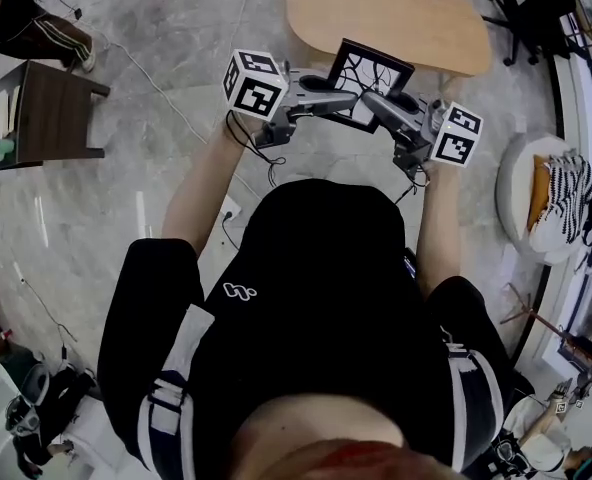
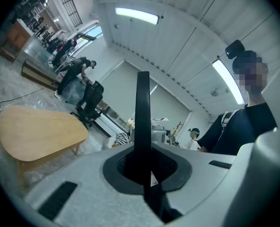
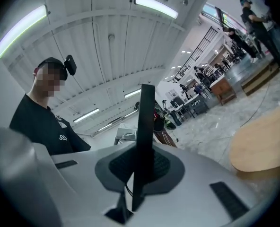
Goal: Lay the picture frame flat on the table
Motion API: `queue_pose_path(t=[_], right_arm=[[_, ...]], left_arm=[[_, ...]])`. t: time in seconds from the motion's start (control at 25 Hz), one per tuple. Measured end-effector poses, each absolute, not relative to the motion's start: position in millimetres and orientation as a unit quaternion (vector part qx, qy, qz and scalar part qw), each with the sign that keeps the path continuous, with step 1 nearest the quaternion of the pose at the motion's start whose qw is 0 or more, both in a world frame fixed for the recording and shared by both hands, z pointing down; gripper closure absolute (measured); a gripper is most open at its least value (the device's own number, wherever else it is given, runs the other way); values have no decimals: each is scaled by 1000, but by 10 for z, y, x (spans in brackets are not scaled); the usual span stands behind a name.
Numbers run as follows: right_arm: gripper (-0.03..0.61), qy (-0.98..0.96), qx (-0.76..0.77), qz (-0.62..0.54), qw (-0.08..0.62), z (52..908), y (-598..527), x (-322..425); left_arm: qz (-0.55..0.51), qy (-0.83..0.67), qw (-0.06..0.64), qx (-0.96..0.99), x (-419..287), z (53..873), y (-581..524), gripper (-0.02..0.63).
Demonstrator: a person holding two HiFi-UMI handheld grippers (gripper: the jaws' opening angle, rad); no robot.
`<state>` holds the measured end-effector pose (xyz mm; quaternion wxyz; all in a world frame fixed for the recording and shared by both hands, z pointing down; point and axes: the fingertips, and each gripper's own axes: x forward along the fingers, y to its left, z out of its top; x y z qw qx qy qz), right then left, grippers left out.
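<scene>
The picture frame point(image 1: 373, 82), black-edged with a white picture of dark lines, is held upright in the air between both grippers, just in front of the light wooden table point(image 1: 396, 13). My left gripper point(image 1: 331, 96) is shut on the frame's left side and my right gripper point(image 1: 376, 103) on its lower right. In the left gripper view the frame point(image 2: 142, 112) shows edge-on as a dark vertical bar clamped in my left gripper point(image 2: 143, 169), with the table point(image 2: 36, 131) to the left. In the right gripper view, the frame point(image 3: 144, 126) is pinched in my right gripper point(image 3: 139, 170).
A dark wooden stool point(image 1: 56, 113) stands on the marble floor at the left. A white round pouf point(image 1: 536, 203) with striped cloth sits at the right, an office chair point(image 1: 536, 8) behind the table. People stand in the background point(image 2: 78, 72).
</scene>
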<state>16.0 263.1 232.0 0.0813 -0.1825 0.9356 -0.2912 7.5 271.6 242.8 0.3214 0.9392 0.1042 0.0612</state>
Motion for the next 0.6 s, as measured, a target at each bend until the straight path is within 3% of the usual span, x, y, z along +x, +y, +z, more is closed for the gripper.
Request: queue_pose_path(t=[0.32,0.6], right_arm=[[555,930,-184,-306,87,2600,2495,102],[555,936,-150,-310,74,2707,1683,21]], left_arm=[[62,90,331,937,7,2703,2589,595],[51,50,341,937,-64,2806,1789,595]])
